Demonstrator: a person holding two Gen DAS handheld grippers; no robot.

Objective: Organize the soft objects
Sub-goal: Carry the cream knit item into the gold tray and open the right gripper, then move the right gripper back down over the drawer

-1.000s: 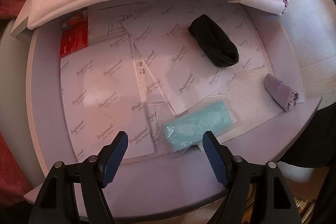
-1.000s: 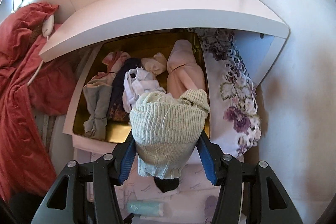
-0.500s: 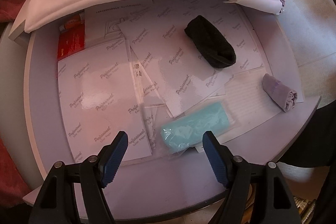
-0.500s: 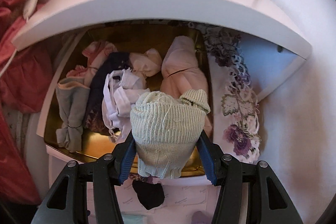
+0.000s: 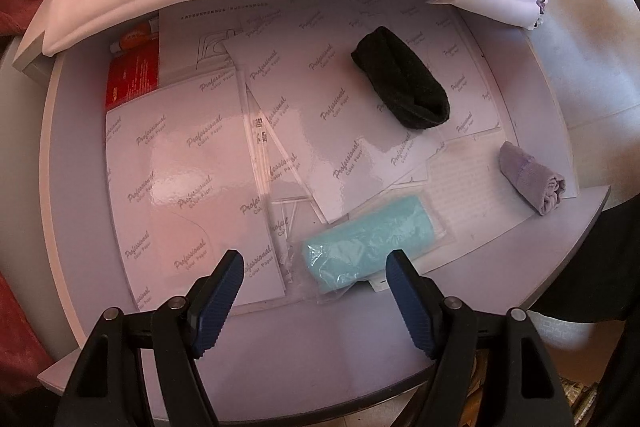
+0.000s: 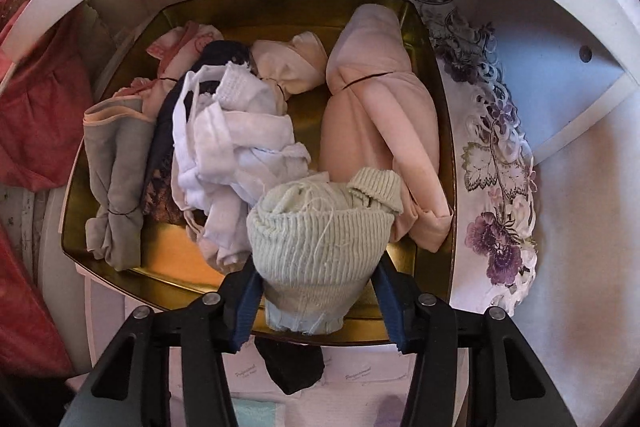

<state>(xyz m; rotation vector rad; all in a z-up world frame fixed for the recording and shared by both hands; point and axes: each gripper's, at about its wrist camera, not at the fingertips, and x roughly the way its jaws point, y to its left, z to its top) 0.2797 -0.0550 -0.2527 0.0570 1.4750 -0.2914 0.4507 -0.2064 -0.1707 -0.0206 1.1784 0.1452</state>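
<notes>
1. Desk, pale lilac, spread with glossy sheets printed "Professional Color Paper".
2. Gold tray on the shelf above the desk edge, packed with rolled clothes: big pink bundle at right, white heap mid, grey roll at left.
3. Floral cloth lies under the tray's right side (purple blooms, lace edge).
4. Right claw clenched on a pale green knit roll, held over the tray's near edge, in front of the white heap.
5. Left claw released, jaws wide apart, holding nothing, above the desk's near part.
6. Black roll on the sheets, far right.
7. Teal roll in clear plastic lies just ahead of the left claw.
8. Lilac roll near the desk's right edge.
</notes>
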